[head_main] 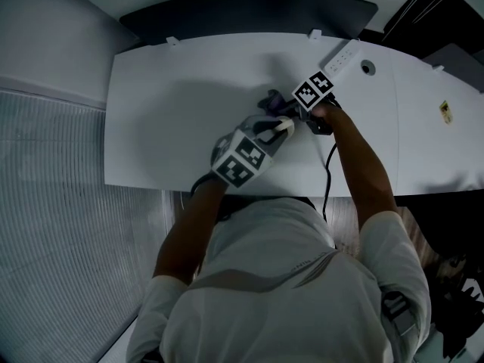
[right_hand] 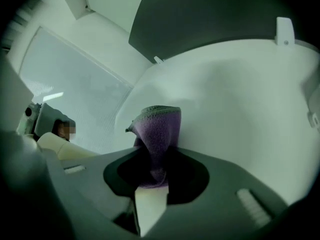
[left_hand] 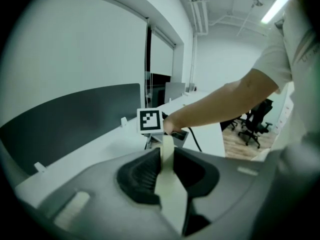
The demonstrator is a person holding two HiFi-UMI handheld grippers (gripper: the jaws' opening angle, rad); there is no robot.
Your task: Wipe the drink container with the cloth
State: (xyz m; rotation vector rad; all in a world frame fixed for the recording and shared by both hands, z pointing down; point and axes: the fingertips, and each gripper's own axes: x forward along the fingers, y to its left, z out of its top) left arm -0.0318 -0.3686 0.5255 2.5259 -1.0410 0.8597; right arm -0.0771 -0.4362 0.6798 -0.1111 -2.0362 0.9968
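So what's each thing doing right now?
left gripper: shut on a thin cream strip.
cream strip: pinched, standing up between the jaws.
right gripper: shut on the purple cloth.
purple cloth: bunched up, poking out past the jaws.
power strip: lying flat on the white desk.

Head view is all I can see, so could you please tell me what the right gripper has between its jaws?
Observer: The right gripper is shut on a purple fleecy cloth, which bunches up past the jaws.
Operator: Thank you. And what is the left gripper holding, please?
Observer: The left gripper is clamped on a flat cream-coloured strip that runs forward between its jaws. I cannot tell what the strip belongs to.
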